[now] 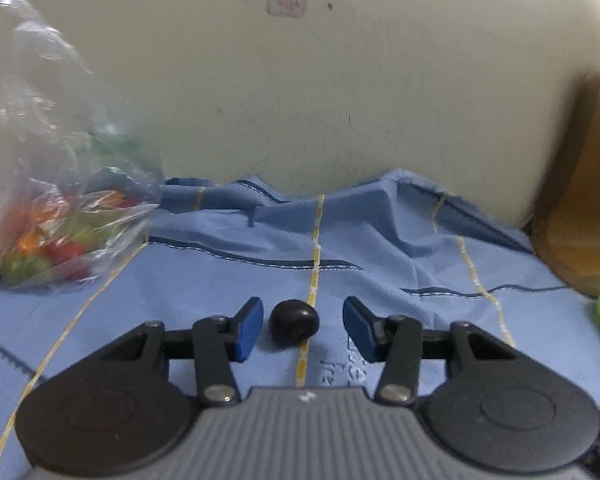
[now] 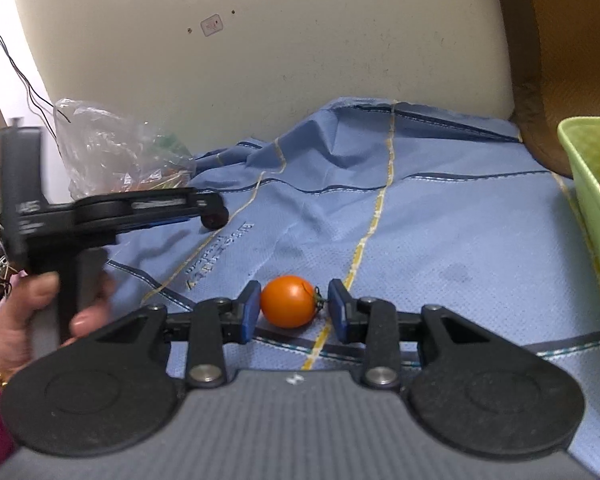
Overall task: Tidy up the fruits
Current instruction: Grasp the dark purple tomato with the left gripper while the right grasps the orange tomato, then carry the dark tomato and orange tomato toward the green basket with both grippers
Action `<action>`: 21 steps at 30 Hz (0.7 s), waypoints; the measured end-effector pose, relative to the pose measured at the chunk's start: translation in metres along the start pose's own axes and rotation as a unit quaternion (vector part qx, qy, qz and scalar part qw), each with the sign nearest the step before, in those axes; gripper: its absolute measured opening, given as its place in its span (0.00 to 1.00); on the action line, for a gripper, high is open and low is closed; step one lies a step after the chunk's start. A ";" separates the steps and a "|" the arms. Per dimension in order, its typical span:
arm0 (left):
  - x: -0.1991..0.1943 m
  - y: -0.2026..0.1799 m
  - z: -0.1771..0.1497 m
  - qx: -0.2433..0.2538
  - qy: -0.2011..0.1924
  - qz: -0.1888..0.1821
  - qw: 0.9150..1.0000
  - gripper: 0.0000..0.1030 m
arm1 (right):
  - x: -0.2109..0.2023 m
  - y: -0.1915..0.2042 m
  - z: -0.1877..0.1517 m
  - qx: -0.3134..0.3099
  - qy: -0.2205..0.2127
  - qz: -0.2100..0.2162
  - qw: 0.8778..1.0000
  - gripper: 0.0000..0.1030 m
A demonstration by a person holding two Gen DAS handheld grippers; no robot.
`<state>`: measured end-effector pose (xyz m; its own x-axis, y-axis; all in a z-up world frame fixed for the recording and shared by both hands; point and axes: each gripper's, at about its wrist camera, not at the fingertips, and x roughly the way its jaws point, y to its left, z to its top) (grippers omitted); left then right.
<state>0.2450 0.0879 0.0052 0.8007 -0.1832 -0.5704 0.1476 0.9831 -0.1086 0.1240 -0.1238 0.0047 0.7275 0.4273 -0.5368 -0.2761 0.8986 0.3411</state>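
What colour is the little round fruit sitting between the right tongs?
Orange, with a small green stem, clearest in the right wrist view: the fruit.

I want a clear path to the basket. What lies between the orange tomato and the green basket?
Only bare blue cloth lies between the orange tomato and the green basket, as the right wrist view shows.

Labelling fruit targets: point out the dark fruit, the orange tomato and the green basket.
dark fruit (image 1: 294, 322): left wrist view, middle of its top.
orange tomato (image 2: 288, 301): right wrist view, centre of its skin.
green basket (image 2: 592, 188): right wrist view, near wall.
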 end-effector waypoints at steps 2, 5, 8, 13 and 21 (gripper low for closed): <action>0.007 -0.002 0.000 0.000 0.013 0.021 1.000 0.30 | 0.000 -0.001 0.000 0.004 0.000 0.004 1.000 0.38; 0.005 0.001 -0.003 -0.010 0.011 0.023 1.000 0.28 | -0.001 -0.002 0.000 0.008 -0.001 0.008 1.000 0.38; -0.007 -0.003 -0.010 -0.013 0.011 0.026 1.000 0.28 | -0.001 -0.003 0.001 0.008 -0.001 0.008 1.000 0.38; -0.047 -0.028 -0.037 -0.003 0.008 -0.022 1.000 0.28 | -0.009 0.000 -0.003 -0.014 -0.001 0.004 1.000 0.38; -0.118 -0.100 -0.094 0.062 0.010 -0.131 0.989 0.28 | -0.082 -0.011 -0.042 -0.080 -0.012 -0.031 0.996 0.38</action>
<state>0.0808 0.0106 0.0065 0.7142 -0.4298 -0.5525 0.4194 0.8947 -0.1538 0.0411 -0.1643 0.0123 0.7608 0.3705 -0.5328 -0.3265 0.9281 0.1793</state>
